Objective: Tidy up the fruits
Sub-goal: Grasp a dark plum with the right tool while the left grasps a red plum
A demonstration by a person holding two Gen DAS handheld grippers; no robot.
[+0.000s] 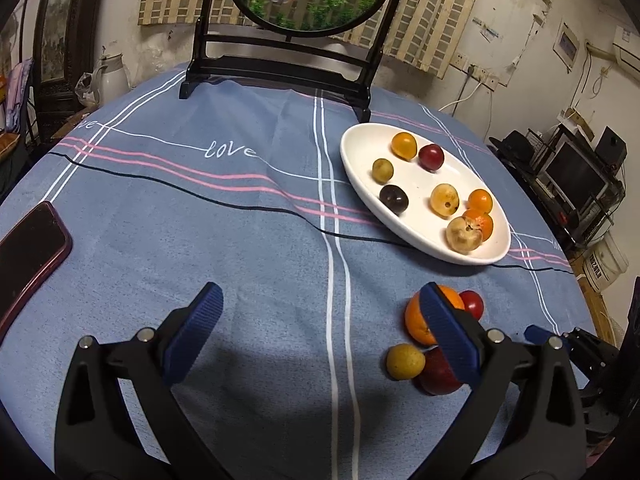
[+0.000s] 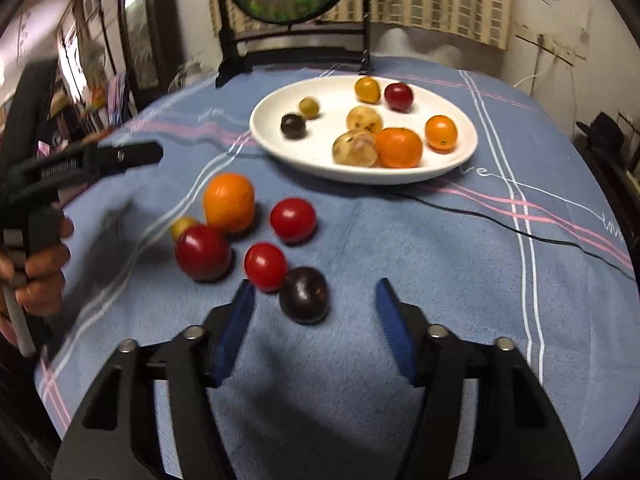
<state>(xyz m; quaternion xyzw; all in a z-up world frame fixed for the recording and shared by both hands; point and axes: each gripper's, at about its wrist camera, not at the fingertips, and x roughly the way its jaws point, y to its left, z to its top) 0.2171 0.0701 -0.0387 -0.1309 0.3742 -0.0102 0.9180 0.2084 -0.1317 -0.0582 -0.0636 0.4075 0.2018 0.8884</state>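
Observation:
A white oval plate (image 1: 362,184) (image 2: 276,146) holds several small fruits. Loose on the blue cloth lie an orange (image 2: 229,202), two red tomatoes (image 2: 293,220) (image 2: 265,266), a red plum (image 2: 203,252), a small yellow fruit (image 2: 182,226) and a dark plum (image 2: 304,295). My right gripper (image 2: 315,286) is open. The dark plum sits between its fingertips, with a gap to each blue pad. My left gripper (image 1: 320,296) is wide open over bare cloth. Its right finger (image 1: 448,332) partly covers the orange (image 1: 416,320) and the red plum (image 1: 436,376); the yellow fruit (image 1: 405,361) lies just inside it.
A dark phone (image 1: 32,256) lies at the left edge of the table. A black stand with a round goldfish panel (image 1: 280,68) rises at the back. A thin black cable (image 1: 200,192) crosses the cloth. A hand (image 2: 40,272) holds the left gripper's handle.

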